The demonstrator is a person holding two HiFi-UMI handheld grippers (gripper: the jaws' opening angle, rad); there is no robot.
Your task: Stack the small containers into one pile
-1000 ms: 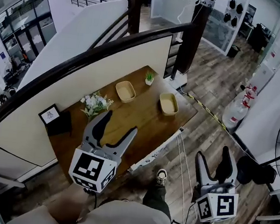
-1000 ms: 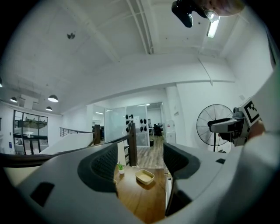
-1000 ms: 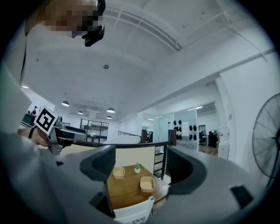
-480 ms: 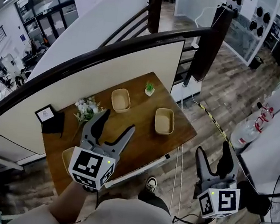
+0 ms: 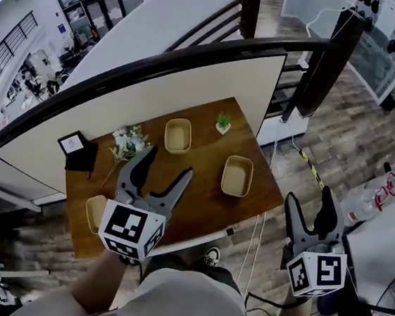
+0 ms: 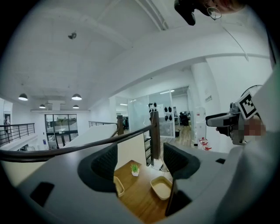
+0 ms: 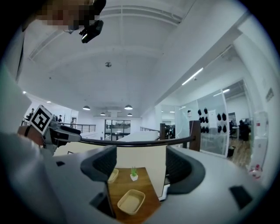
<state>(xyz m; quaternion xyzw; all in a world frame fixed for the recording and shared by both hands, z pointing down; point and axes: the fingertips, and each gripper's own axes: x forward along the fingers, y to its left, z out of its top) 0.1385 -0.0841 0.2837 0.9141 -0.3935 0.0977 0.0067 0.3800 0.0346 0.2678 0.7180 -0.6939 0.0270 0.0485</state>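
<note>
Three small tan containers lie apart on a wooden table [image 5: 199, 203]: one at the back [image 5: 178, 135], one on the right [image 5: 237, 175], and one at the left edge [image 5: 94, 211], partly hidden behind my left gripper. My left gripper [image 5: 161, 174] hangs open and empty above the table's front left. Off the table's right side, over the floor, my right gripper [image 5: 311, 202] is open and empty too. The left gripper view shows the right container [image 6: 161, 187] and the back one [image 6: 118, 186] between the open fingers. In the right gripper view a container [image 7: 130, 201] lies low down.
A small potted plant [image 5: 222, 124] stands at the table's back edge, and white flowers [image 5: 130, 141] and a black picture frame [image 5: 78, 149] at the back left. A cream partition with a dark handrail [image 5: 195, 58] runs behind the table. A person's shoe [image 5: 208, 255] is by the front edge.
The head view has swung so the table sits more central and closer. The left container came into view. Both grippers stay open and empty, held at about the same height.
</note>
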